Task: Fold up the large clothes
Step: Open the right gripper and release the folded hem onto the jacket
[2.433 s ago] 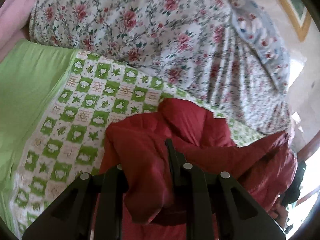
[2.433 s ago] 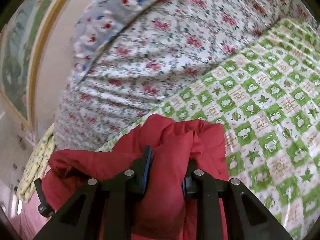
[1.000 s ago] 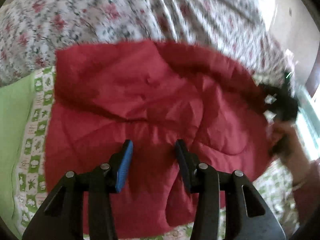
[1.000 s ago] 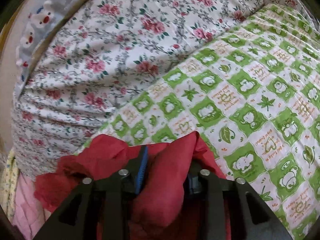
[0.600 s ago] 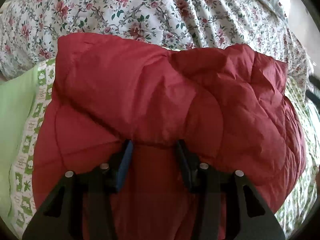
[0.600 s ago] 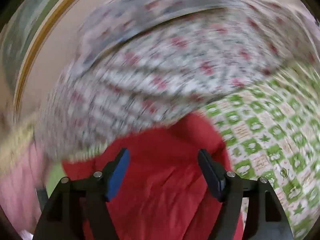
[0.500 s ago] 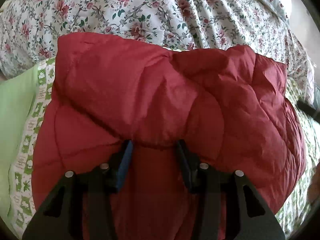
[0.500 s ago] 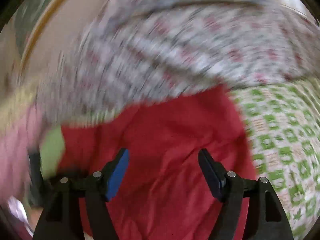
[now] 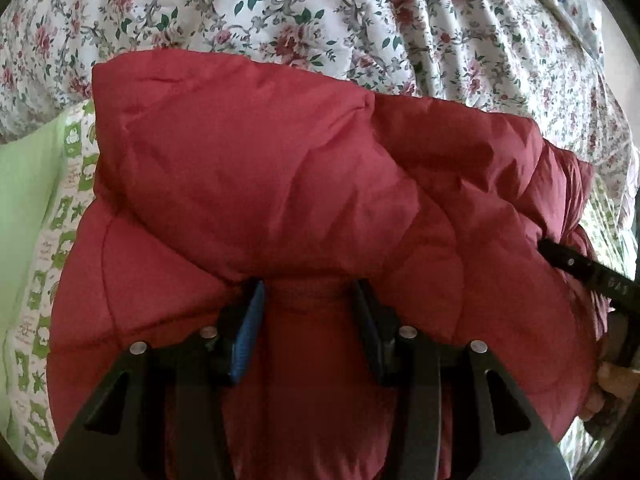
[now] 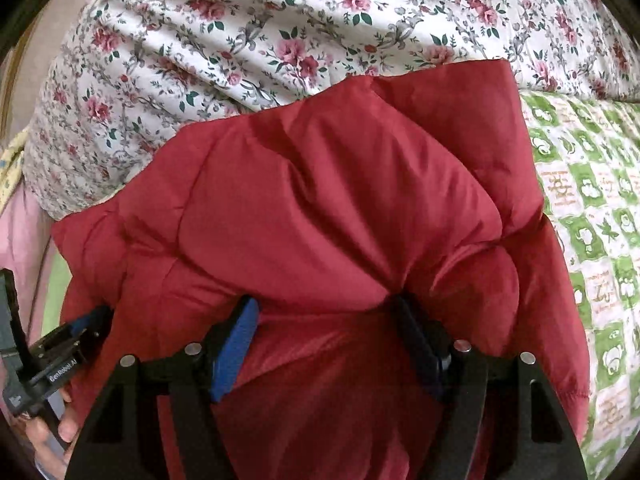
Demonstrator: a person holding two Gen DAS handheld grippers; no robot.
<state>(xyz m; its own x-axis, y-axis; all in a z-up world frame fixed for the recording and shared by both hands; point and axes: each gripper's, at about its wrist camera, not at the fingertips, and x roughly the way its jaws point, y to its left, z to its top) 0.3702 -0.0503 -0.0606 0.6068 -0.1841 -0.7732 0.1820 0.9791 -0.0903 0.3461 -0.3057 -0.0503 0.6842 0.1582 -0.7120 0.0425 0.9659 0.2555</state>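
One red padded jacket fills the centre of both views, folded over, lying on one green checked sheet on the bed, with one flowered quilt across the top. Two hand-held grippers. Left hand-held gripper: jaws part open, tips under the fold, grip on the cloth cannot be told. Right hand-held gripper: jaws have just been opening, now spread wide, jacket between them but not pinched, released. One hand lower left of the right view
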